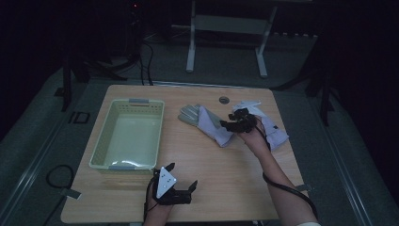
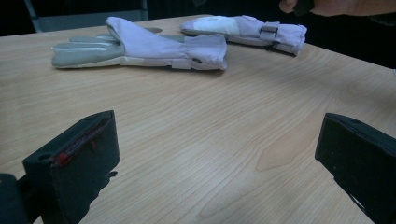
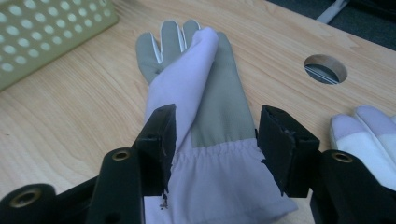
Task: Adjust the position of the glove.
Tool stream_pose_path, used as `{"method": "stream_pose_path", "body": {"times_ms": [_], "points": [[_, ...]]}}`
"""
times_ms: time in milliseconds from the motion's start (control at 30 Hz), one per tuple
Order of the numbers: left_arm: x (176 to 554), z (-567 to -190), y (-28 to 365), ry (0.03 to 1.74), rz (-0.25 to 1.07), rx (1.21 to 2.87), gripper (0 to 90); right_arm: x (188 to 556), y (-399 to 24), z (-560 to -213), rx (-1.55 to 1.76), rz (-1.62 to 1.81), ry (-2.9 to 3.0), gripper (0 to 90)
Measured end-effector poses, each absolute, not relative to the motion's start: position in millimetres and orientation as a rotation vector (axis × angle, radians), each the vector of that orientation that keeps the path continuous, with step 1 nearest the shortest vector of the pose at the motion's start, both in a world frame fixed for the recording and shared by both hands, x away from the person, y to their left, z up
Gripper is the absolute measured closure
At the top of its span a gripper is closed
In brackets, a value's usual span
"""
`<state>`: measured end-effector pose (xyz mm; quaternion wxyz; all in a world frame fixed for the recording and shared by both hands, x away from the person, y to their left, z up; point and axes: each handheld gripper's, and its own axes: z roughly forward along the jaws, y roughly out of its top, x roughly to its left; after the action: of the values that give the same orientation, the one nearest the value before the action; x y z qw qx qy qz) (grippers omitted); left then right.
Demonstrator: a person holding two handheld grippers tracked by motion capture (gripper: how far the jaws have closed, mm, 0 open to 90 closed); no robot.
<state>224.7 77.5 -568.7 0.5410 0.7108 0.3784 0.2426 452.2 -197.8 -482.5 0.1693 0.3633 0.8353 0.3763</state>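
high view shows the right claw (image 1: 240, 121) right of centre in the frame, over the cuff of the near glove (image 1: 207, 122), which lies flat on the wooden surface (image 1: 235, 188) with its grey fingers pointing to the upper left. right gripper view has that glove (image 3: 205, 116) in the middle of the frame, its lilac flap folded over the grey palm, the cuff lying between the two half-spread black jaws, which straddle it; i cannot tell whether the pads touch the cloth. a second glove (image 1: 275, 132) lies just beyond, to the right of the first. the left claw (image 1: 181, 181) rests at the lower centre, jaws spread wide with nothing between them. a pale green basket (image 1: 101, 148) sits at the left.
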Motion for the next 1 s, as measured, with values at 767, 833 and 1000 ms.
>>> {"method": "stream_pose_path", "body": {"times_ms": [767, 833, 1000], "points": [[225.0, -568.9, 79.0, 0.906, 0.563, 1.677, 0.0, 492.3, -171.6, -530.6, 0.974, 0.919, 2.421, 53.3], [224.9, -568.9, 78.9, 0.906, 0.564, 1.677, 0.0, 495.0, -170.5, -534.2, 0.974, 0.909, 2.443, 52.3], [225.2, -568.8, 78.3, 0.904, 0.562, 1.685, 0.0, 497.6, -168.6, -540.0, 0.937, 0.89, 2.483, 54.8]]}}
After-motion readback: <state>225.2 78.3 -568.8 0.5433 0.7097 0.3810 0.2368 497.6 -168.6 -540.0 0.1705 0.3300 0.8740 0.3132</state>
